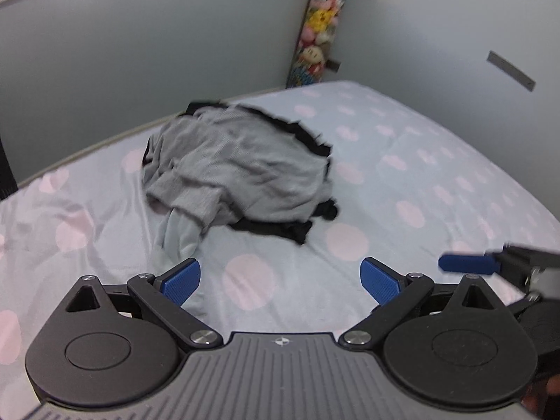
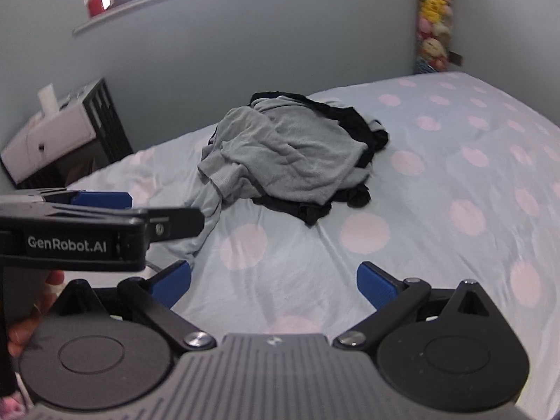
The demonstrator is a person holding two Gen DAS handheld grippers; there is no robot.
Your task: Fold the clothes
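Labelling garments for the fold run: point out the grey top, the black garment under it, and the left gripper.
grey top [image 2: 290,154], right wrist view, middle of the crumpled body.
black garment [image 2: 297,210], right wrist view, near edge showing under the grey.
left gripper [image 1: 280,281], left wrist view, midway between the open fingertips.

A grey top lay crumpled in a heap on the bed, not folded. It sat on top of black clothes that stuck out at the back and front edges. One grey sleeve hung out toward the front.
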